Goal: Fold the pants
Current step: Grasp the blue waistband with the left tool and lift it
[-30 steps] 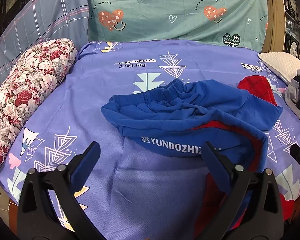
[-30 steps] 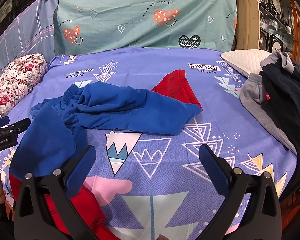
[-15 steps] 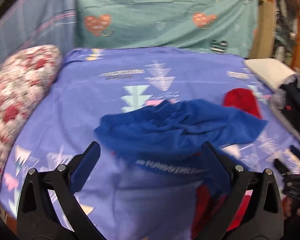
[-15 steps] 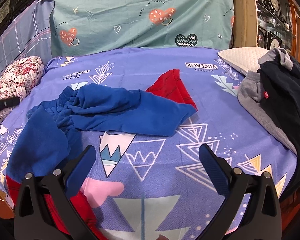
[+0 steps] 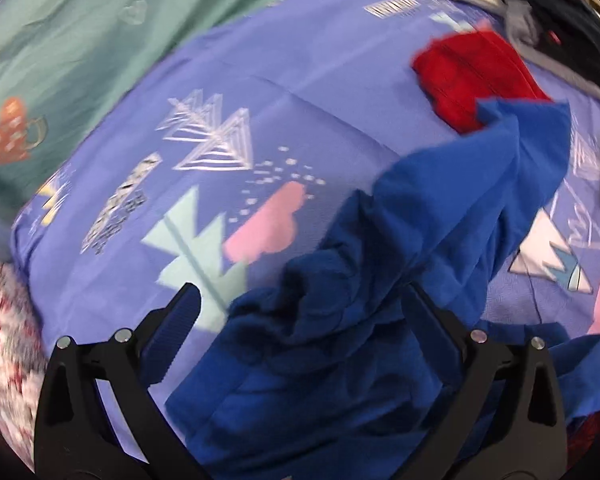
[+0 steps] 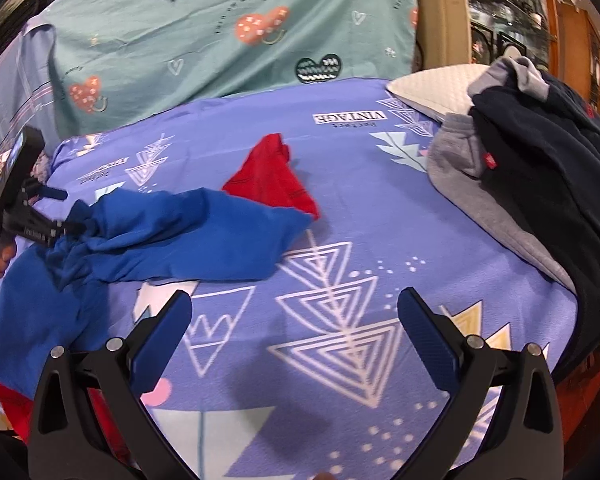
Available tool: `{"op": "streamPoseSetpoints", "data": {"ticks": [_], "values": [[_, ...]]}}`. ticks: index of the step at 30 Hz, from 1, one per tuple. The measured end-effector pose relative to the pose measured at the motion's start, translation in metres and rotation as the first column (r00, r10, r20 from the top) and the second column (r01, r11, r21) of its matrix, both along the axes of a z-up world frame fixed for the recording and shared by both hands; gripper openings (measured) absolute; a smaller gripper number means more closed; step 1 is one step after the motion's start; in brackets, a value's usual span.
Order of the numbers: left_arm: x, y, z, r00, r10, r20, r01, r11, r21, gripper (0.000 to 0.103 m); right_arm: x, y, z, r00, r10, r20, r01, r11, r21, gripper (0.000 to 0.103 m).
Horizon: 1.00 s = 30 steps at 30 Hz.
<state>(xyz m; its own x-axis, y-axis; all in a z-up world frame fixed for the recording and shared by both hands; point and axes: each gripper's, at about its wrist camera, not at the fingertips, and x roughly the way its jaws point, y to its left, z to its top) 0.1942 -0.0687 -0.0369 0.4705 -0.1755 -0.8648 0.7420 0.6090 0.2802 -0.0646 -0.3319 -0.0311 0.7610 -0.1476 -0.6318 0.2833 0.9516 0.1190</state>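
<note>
Blue-and-red pants (image 6: pixel 172 236): crumpled on the purple bedsheet (image 6: pixel 360 216), unfolded. Left gripper (image 5: pixel 300 320): fingers spread around the bunched waistband, seemingly placed to grasp it. Right gripper (image 6: pixel 294 320): fingers spread, empty, hovering over bare sheet, apparently awaiting a leg.

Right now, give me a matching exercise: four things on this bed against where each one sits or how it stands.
Things:
1. blue pants
2. grey and dark clothes pile
3. left gripper
4. right gripper

States:
A. open over bare bedsheet
B. open, bunched fabric between its fingers
C. heaped at the bed's right edge
D. crumpled, red lining showing

Pairs: 1-D, 2-C, 3-B, 4-A
</note>
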Motion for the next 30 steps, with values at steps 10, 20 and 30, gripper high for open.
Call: {"op": "streamPoseSetpoints", "data": {"ticks": [10, 20, 30], "values": [[0.005, -0.004, -0.015, 0.991, -0.026, -0.134, 0.03, 0.999, 0.032, 0.018, 0.016, -0.024, 0.005, 1.0, -0.02, 0.002, 0.02, 1.0, 0.0, 0.102], [0.047, 0.204, 0.127, 0.819, 0.574, 0.003, -0.529, 0.757, -0.383, 0.016, 0.055, -0.062, 0.016, 0.998, -0.042, -0.037, 0.042, 0.999, -0.004, 0.102], [0.091, 0.298, 0.02, 0.63, 0.768, -0.113, -0.769, 0.596, -0.232, 0.021, 0.175, -0.054, -0.022, 0.96, 0.184, -0.212, -0.168, 0.982, 0.091, 0.102]]}}
